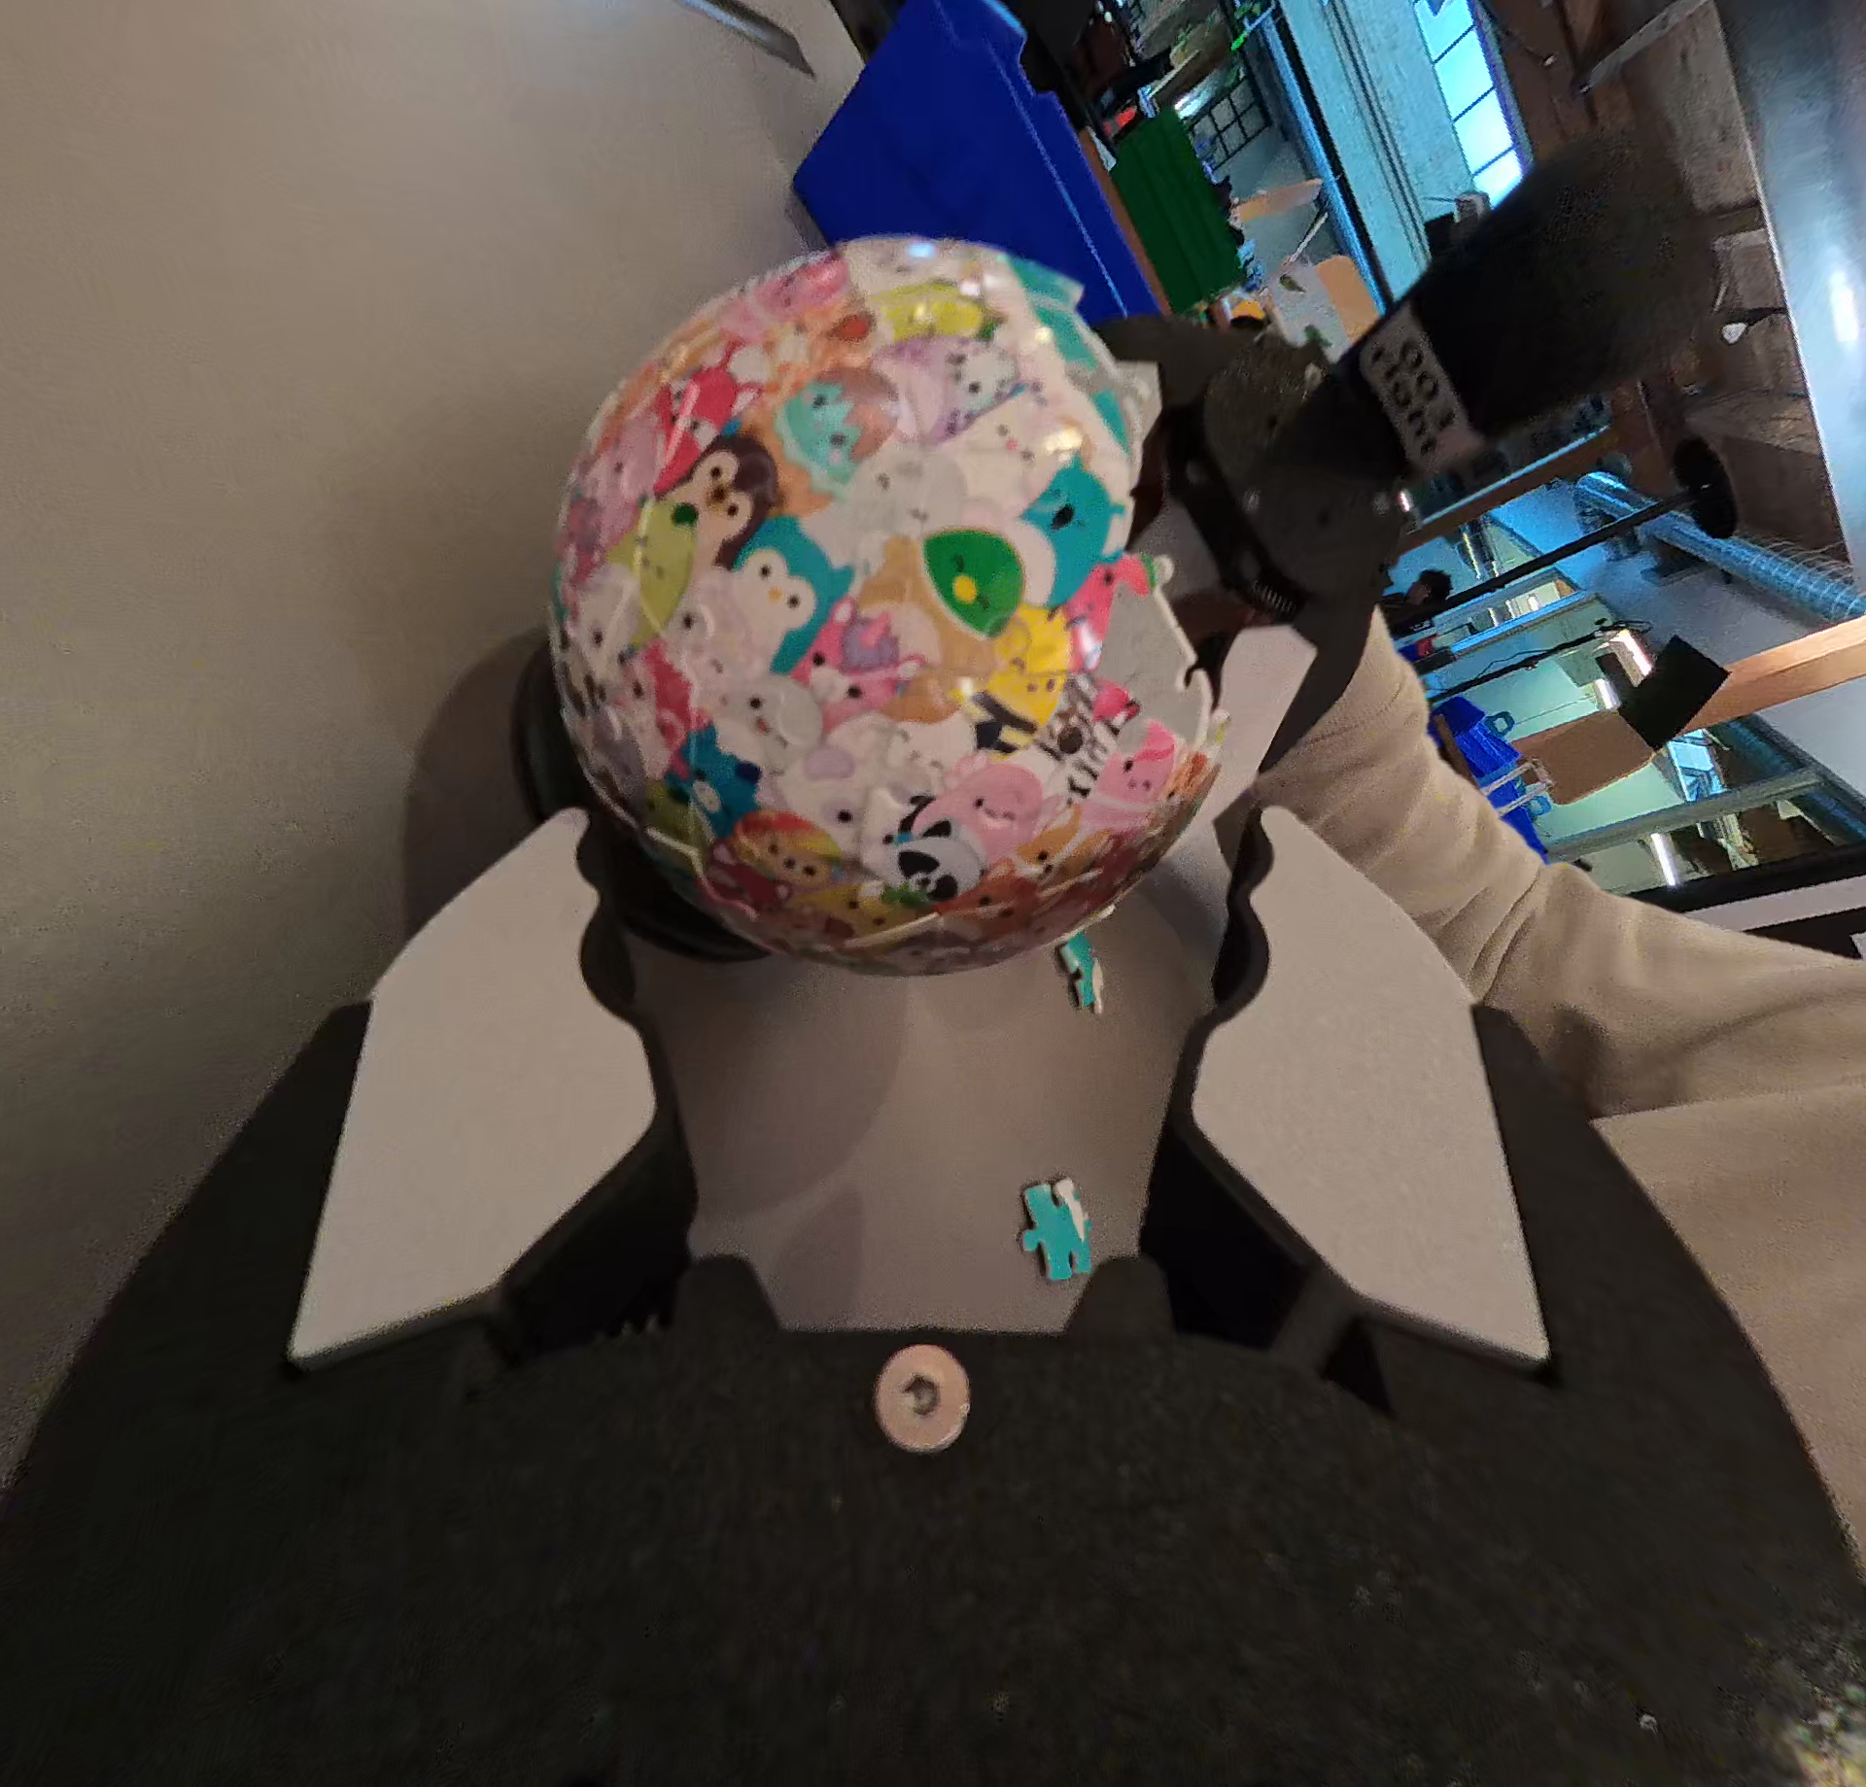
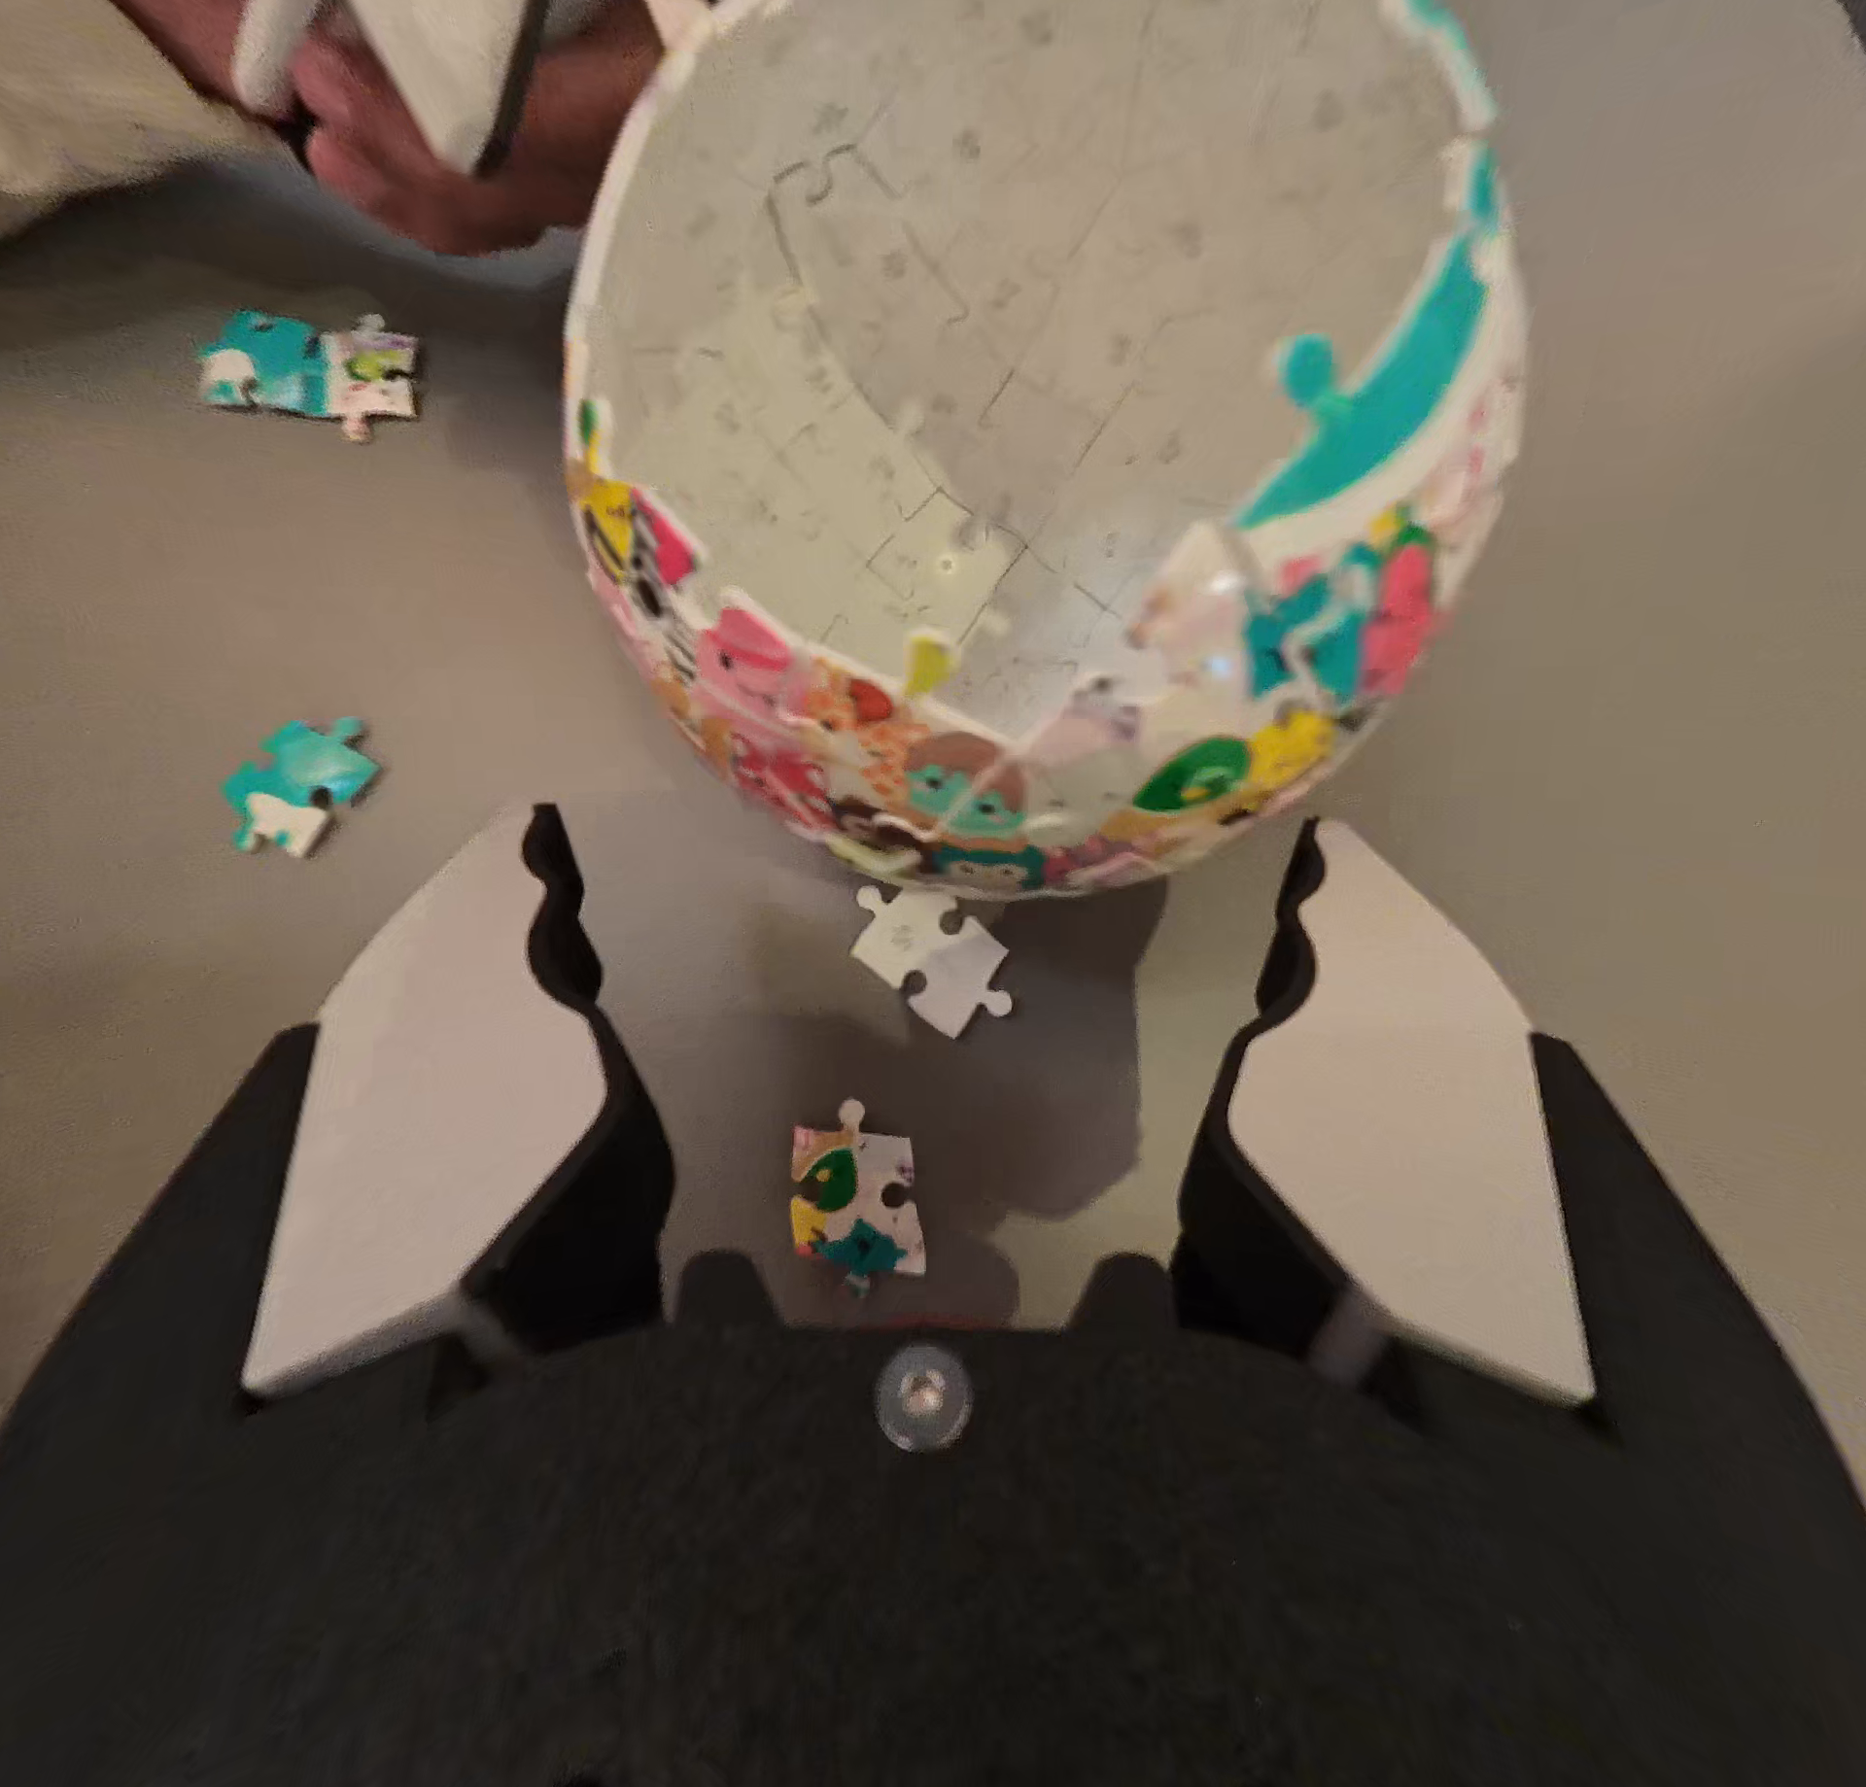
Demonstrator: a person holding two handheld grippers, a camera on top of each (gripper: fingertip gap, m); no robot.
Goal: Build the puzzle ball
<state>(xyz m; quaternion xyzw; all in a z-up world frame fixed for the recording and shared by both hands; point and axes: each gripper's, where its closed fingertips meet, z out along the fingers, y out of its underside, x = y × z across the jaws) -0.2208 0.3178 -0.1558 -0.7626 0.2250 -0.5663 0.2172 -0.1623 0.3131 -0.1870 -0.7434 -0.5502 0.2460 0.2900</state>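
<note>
The puzzle ball [image 1: 878, 608] is a colourful shell standing on the grey table [image 1: 909, 1113], just beyond my left gripper's tips. My left gripper [image 1: 914, 830] is open and empty. In the right wrist view the ball [image 2: 1030, 406] shows a large jagged hole and its white inside. My right gripper [image 2: 929, 825] is open and empty, its tips just short of the ball's lower side. Between its fingers lie a white face-down piece [image 2: 934, 956] and a coloured piece [image 2: 858, 1198]. A teal piece [image 1: 1055, 1229] lies between my left fingers.
Another teal piece [image 2: 298, 790] and a joined pair of pieces [image 2: 308, 371] lie on the table to the left. A second teal piece [image 1: 1080, 971] sits under the ball's edge. The right gripper's black body [image 1: 1262, 487] and a beige sleeve [image 1: 1464, 880] are beside the ball. A blue bin [image 1: 959, 153] stands behind. Tip to tip, the grippers are about 9 cm apart.
</note>
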